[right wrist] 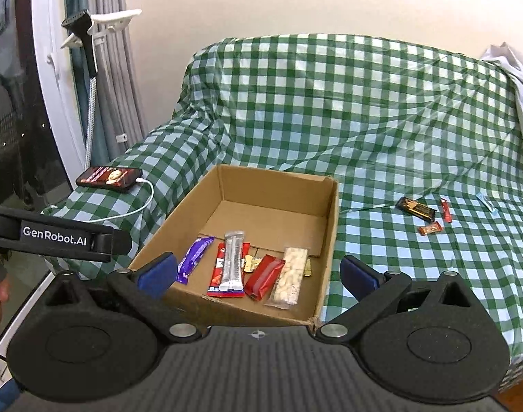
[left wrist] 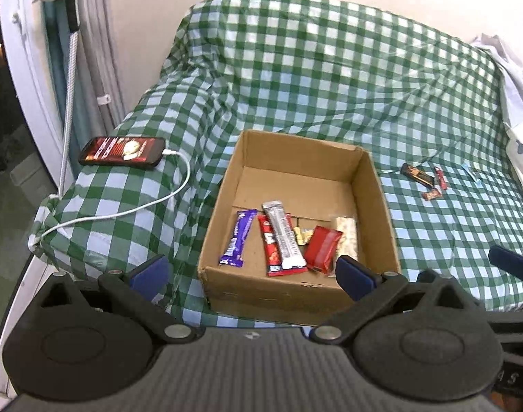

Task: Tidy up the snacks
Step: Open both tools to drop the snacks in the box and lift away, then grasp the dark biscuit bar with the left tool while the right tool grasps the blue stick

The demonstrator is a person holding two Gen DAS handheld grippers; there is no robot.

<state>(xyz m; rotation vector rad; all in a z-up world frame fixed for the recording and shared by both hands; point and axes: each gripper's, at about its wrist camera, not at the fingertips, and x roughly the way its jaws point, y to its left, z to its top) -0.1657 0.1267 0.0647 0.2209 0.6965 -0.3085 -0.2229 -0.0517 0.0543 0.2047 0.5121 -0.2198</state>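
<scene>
Left wrist view: your left claw stands wide open with nothing between its blue pads. Straight ahead of it sits the open brown cardboard box on the green-and-white checked cloth. Inside the box lie a purple wrapped bar, a long silver wrapped bar lying over a red sachet, and a red wrapped bar. Far ahead to the claw's right, a dark brown wrapped bar rests on the cloth outside the box. Ahead to the left lies a black smartphone with a white cable plugged in.

Right wrist view: your right claw is also spread wide and grips nothing. The box lies directly ahead; a clear packet of pale nuts sits nearest the right pad. The dark bar lies far ahead to the right.
</scene>
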